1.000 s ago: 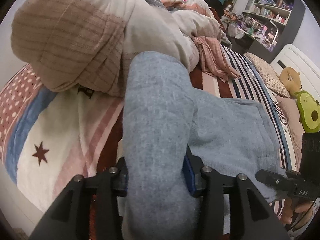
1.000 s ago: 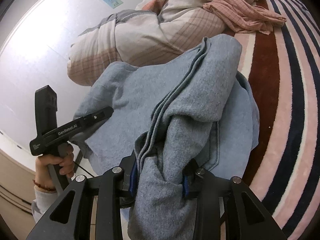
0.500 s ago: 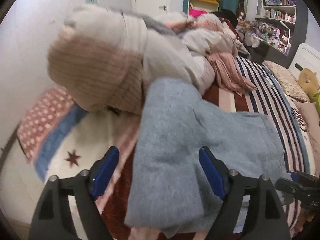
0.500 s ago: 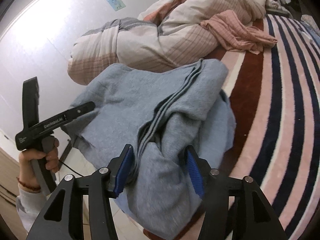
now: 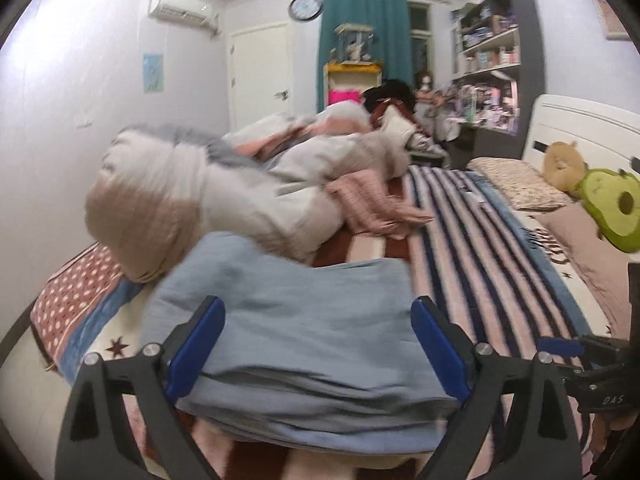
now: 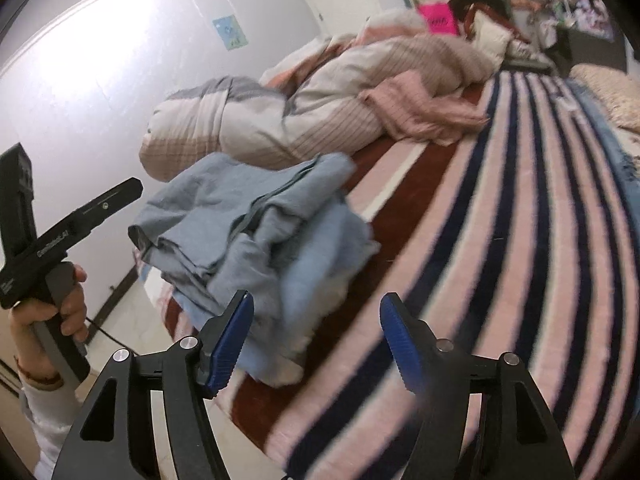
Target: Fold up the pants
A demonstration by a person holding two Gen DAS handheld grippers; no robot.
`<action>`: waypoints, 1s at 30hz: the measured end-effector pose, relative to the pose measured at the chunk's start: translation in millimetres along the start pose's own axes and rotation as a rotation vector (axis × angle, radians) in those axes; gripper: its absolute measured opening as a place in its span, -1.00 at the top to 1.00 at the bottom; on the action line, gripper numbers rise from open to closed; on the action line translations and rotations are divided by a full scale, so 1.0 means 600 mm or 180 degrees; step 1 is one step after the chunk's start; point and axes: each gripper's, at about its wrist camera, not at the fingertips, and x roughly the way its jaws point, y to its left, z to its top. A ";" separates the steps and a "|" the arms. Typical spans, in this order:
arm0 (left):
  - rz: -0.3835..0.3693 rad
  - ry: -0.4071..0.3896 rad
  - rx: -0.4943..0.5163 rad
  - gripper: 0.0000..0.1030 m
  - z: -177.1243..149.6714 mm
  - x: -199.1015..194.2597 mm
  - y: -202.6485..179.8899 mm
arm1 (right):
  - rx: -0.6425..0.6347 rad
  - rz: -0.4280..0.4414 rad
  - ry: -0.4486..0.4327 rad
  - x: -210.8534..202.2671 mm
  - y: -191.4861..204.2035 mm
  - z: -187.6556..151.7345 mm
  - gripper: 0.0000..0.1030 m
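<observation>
The grey-blue pants (image 5: 304,336) lie folded in a stack near the foot edge of the striped bed (image 5: 472,248). In the right wrist view the pants (image 6: 256,232) sit left of centre, layered and a little rumpled. My left gripper (image 5: 316,344) is open, its blue pads on either side of the stack and pulled back above it, holding nothing. My right gripper (image 6: 316,340) is open and empty, drawn back from the stack's right side. The left gripper's body also shows at the left of the right wrist view (image 6: 60,236), held in a hand.
A rolled beige-and-grey quilt (image 5: 192,196) lies just behind the pants, with a pink cloth (image 5: 372,204) beside it. Pillows and plush toys (image 5: 608,200) sit at the headboard on the right. The bed edge and floor (image 6: 132,320) are just in front of the stack.
Both grippers opened and let go of the pants, then pulled back and up. The pants have dropped into a folded stack on the bed.
</observation>
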 end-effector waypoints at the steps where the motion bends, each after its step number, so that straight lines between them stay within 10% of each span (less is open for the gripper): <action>1: -0.0021 -0.0042 0.0028 -0.79 -0.003 -0.008 -0.020 | -0.0002 -0.0040 -0.0058 -0.016 -0.007 -0.006 -0.49; 15: -0.0493 -0.0657 0.0224 -0.95 -0.089 -0.106 -0.337 | -0.0491 -0.1298 -0.1190 -0.277 -0.106 -0.141 -0.99; 30: -0.0686 -0.0607 0.0193 -0.95 -0.119 -0.099 -0.427 | -0.0532 -0.1728 -0.1447 -0.335 -0.154 -0.186 -0.99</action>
